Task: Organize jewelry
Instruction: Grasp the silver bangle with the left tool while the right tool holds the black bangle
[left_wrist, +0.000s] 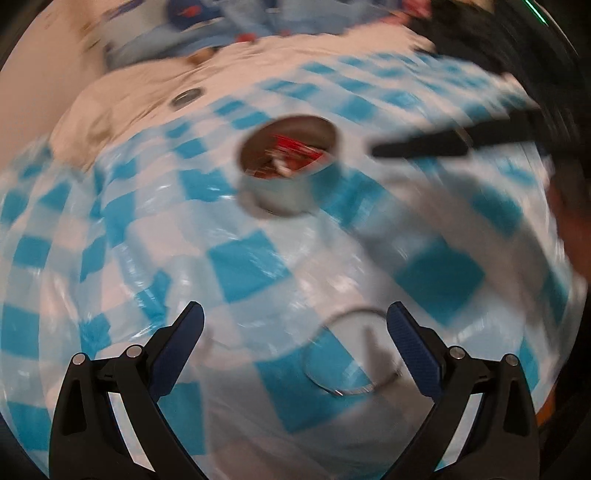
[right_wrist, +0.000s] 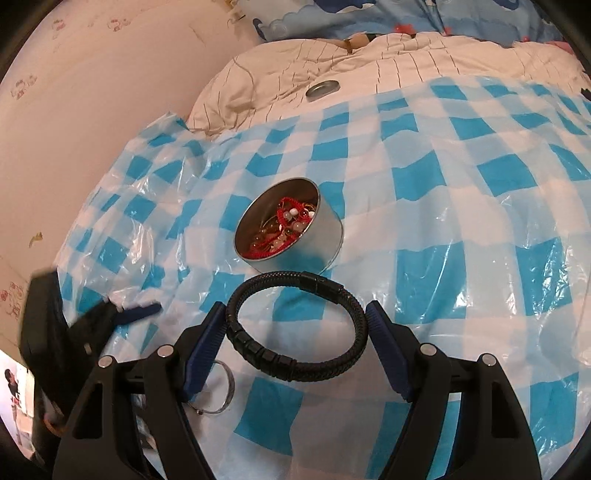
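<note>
A black braided bracelet (right_wrist: 295, 365) spans the space between the pads of my right gripper (right_wrist: 295, 306), which is shut on it just above the checked sheet. Behind it stands an open round metal tin (right_wrist: 317, 236) with red cord and bead jewelry inside. The left wrist view is blurred by motion. It shows the tin (left_wrist: 280, 195), and the bracelet (left_wrist: 417, 149) edge-on to the tin's right. My left gripper (left_wrist: 295, 310) is open and holds nothing. A thin silver bangle (left_wrist: 351, 354) lies on the sheet beside its right finger, and shows again as the bangle (right_wrist: 225, 387).
A blue-and-white checked plastic sheet (right_wrist: 443, 221) covers a cream quilt (right_wrist: 295, 62). The tin's lid (right_wrist: 322, 88) lies on the quilt beyond the sheet. A pale wall (right_wrist: 92, 92) runs along the left. Blue patterned bedding (right_wrist: 406, 18) lies at the far end.
</note>
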